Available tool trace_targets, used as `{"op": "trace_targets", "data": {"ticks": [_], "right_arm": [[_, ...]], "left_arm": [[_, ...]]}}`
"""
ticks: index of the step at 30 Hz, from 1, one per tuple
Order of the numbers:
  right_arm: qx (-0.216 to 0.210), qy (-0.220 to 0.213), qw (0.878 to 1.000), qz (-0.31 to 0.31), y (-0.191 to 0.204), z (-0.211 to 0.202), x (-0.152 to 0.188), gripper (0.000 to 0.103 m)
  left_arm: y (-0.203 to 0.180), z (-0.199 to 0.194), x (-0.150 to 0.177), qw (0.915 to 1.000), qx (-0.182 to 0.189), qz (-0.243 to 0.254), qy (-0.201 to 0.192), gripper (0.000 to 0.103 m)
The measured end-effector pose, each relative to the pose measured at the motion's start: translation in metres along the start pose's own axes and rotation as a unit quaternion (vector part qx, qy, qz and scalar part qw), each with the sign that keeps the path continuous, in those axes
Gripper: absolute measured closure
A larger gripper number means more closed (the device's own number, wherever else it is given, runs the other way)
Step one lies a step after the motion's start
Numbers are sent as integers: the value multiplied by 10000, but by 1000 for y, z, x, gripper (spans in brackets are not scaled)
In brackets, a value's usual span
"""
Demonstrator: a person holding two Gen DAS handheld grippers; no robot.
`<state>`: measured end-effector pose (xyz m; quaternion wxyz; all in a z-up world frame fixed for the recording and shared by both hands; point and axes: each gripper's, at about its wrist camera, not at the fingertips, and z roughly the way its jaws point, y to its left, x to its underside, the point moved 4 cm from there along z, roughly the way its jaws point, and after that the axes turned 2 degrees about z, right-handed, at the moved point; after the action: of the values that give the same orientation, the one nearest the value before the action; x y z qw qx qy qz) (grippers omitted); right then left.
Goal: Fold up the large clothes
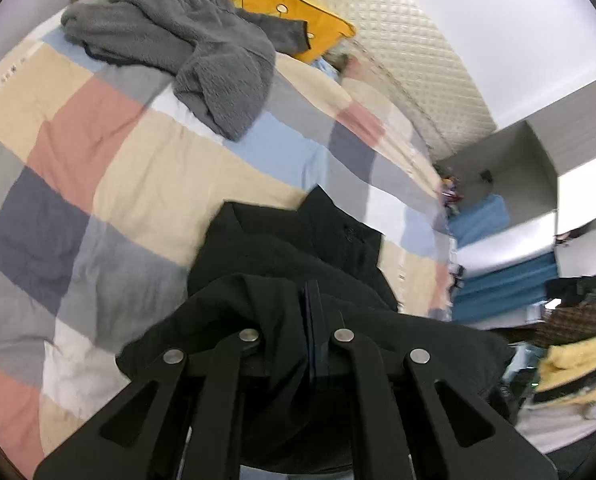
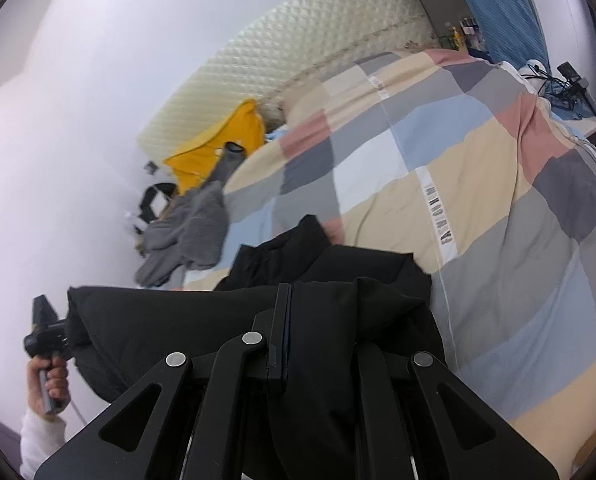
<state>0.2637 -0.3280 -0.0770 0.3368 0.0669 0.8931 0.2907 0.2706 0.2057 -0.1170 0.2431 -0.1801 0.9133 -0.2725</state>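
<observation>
The left tool point(image 1: 311, 300) is clenched on a fold of the black jacket point(image 1: 282, 248), its two fingers pressed together with dark cloth bunched over and around them; the right tool point(image 2: 286, 300) is likewise clamped on the black jacket point(image 2: 337, 280), fingers closed flat against each other with fabric draped down over the right-hand linkage. The jacket is held between the two tools, part of it lifted off the bed and part lying on the patchwork duvet point(image 1: 138, 168) (blocks of cream, pink, pale blue, grey and navy); in the right wrist view the same duvet point(image 2: 477, 200) shows a white strip with printed letters running down it, and the left tool point(image 2: 48, 332) appears at the far left edge, gripped by the person's left hand point(image 2: 52, 380) in a white sleeve, with an end of the jacket bunched at it. Well apart from the jacket, towards the head of the bed, lies a crumpled grey fleece garment point(image 1: 186, 48); just behind it, touching, is a mustard-yellow garment with snap buttons point(image 1: 282, 0), resting against the cream quilted headboard point(image 1: 409, 40). A blue quilted panel point(image 2: 501, 12) stands beyond the far side of the bed.
</observation>
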Motion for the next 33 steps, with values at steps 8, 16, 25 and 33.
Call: {"op": "trace_targets", "data": {"ticks": [8,16,25,33], "right_arm": [[702,516,9962,-23,-27,77,-14,99],[1010,935,9905,25,-50,133,-12,101],[942,1118,9888,289,-71,168,-2,102],[89,1181,9880,996,-91,149,-3,96]], "left_arm": [[-11,65,-25,9938,-1029,411,97,95],[-11,129,-33,9794,-1801,839,353,93],[-9,175,-31,9691,-2197,993,524,93],[0,160,-44,9808,-1637,559,896,92]]}}
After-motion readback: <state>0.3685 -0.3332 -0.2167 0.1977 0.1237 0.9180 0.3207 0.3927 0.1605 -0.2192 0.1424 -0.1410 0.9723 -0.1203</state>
